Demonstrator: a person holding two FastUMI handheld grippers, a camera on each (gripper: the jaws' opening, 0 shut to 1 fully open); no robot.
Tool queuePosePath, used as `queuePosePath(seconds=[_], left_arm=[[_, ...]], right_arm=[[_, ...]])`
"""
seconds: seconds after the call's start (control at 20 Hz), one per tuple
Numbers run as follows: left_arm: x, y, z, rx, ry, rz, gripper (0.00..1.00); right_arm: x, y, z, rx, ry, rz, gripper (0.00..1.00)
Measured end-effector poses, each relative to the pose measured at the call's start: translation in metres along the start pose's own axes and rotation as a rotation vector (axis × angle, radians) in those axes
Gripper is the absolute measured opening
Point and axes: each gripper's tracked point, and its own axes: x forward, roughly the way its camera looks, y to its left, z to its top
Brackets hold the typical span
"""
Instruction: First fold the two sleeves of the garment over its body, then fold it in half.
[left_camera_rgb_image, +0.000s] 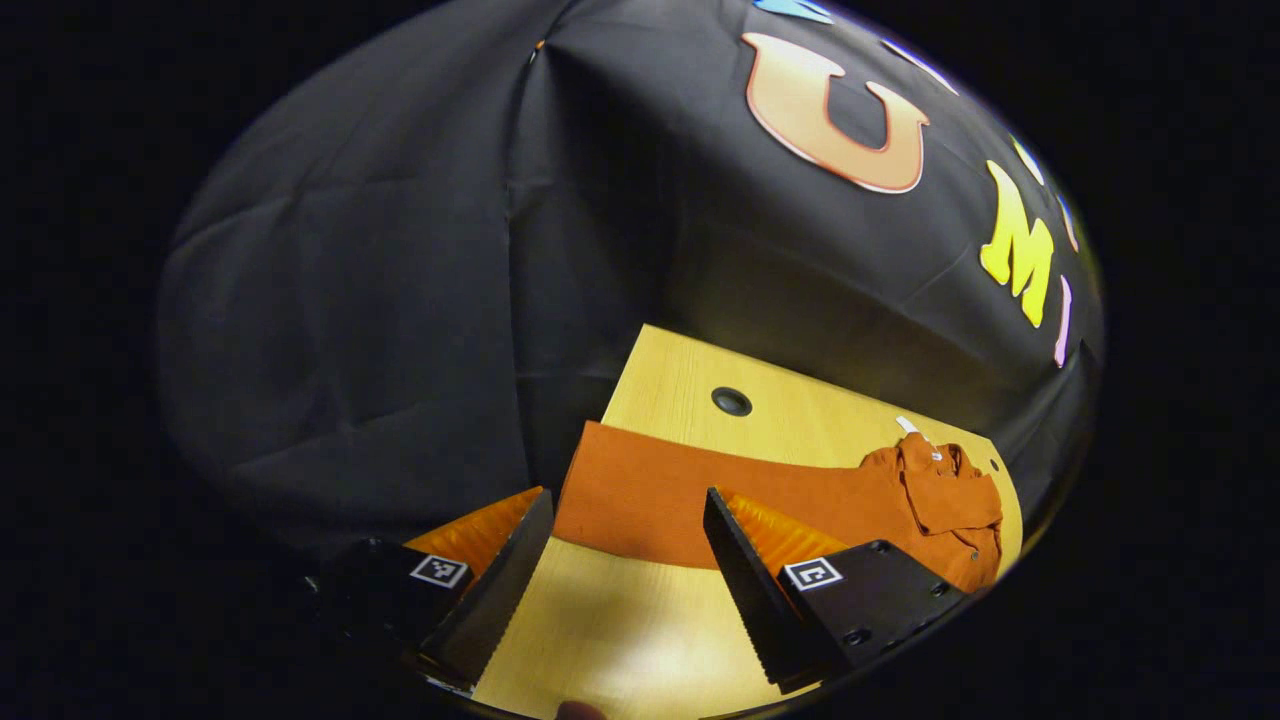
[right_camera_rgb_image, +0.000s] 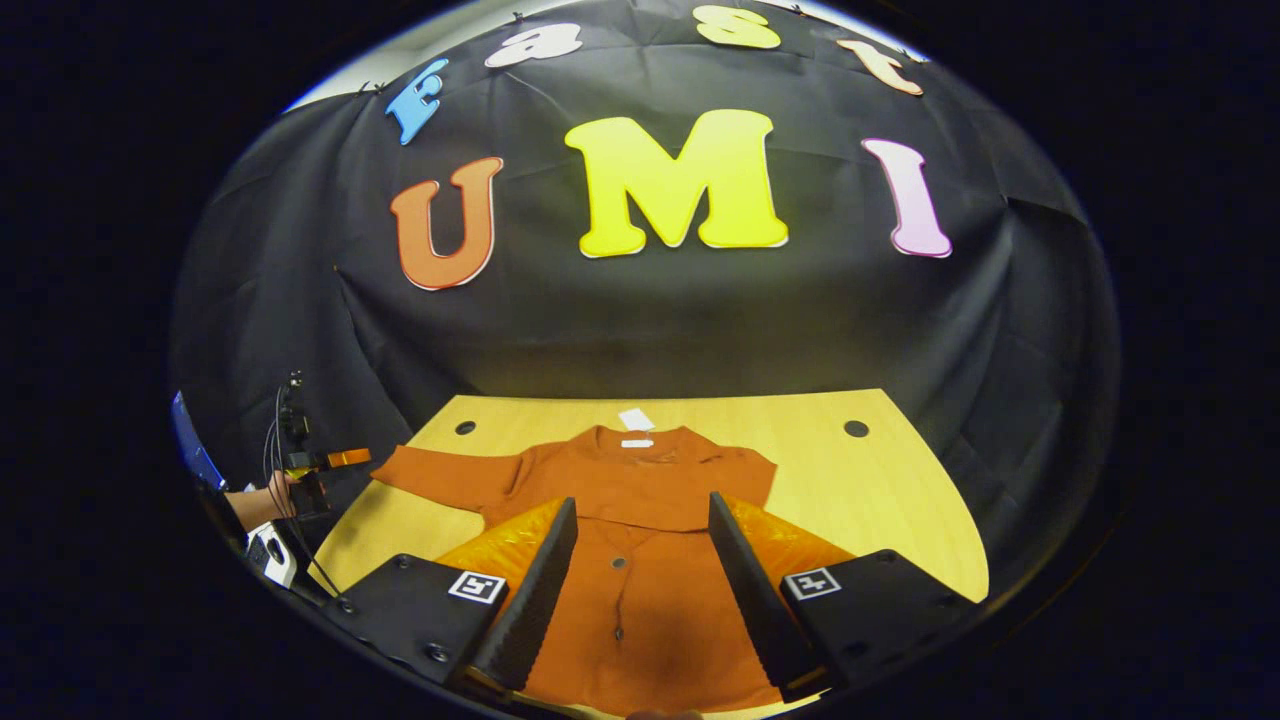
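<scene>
Lying flat on my wooden table (right_camera_rgb_image: 880, 480), the orange button-front shirt (right_camera_rgb_image: 640, 530) has one sleeve (right_camera_rgb_image: 440, 472) stretched left, the other folded over its body. My right gripper (right_camera_rgb_image: 640, 590) hovers open above it; my left gripper (left_camera_rgb_image: 625, 580) is open near the outstretched sleeve. Black cloth (right_camera_rgb_image: 640, 330) hangs behind.

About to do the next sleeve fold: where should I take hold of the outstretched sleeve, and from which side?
Grip the sleeve at its cuff end, coming in from the bare table in front of the open left gripper. It lies flat and straight, away from the body, so holding the cuff should carry its whole length over.
</scene>
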Motion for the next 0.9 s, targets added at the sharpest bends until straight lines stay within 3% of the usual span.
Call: queuePosePath(seconds=[0.2,0.5,0.6,0.8,0.85,0.9], left_arm=[[0.044,0.026,-0.008,-0.053,0.049,0.028,0.99],[0.075,0.032,-0.036,-0.184,0.148,0.003,0.99],[0.080,0.031,-0.033,-0.202,0.131,0.011,0.99],[0.076,0.035,-0.032,-0.160,0.153,0.051,0.91],[0.074,0.037,-0.030,-0.148,0.153,0.066,0.78],[0.073,0.041,-0.027,-0.144,0.145,0.085,0.91]], right_arm=[[-0.014,-0.026,-0.004,0.047,0.011,-0.082,0.82],[-0.022,-0.032,-0.009,0.071,0.023,-0.113,0.86],[-0.023,-0.033,-0.007,0.082,0.018,-0.117,0.86],[-0.023,-0.039,-0.007,0.099,0.012,-0.122,0.83],[-0.022,-0.039,-0.007,0.095,0.007,-0.121,0.86],[-0.022,-0.039,-0.006,0.090,0.004,-0.117,0.86]])
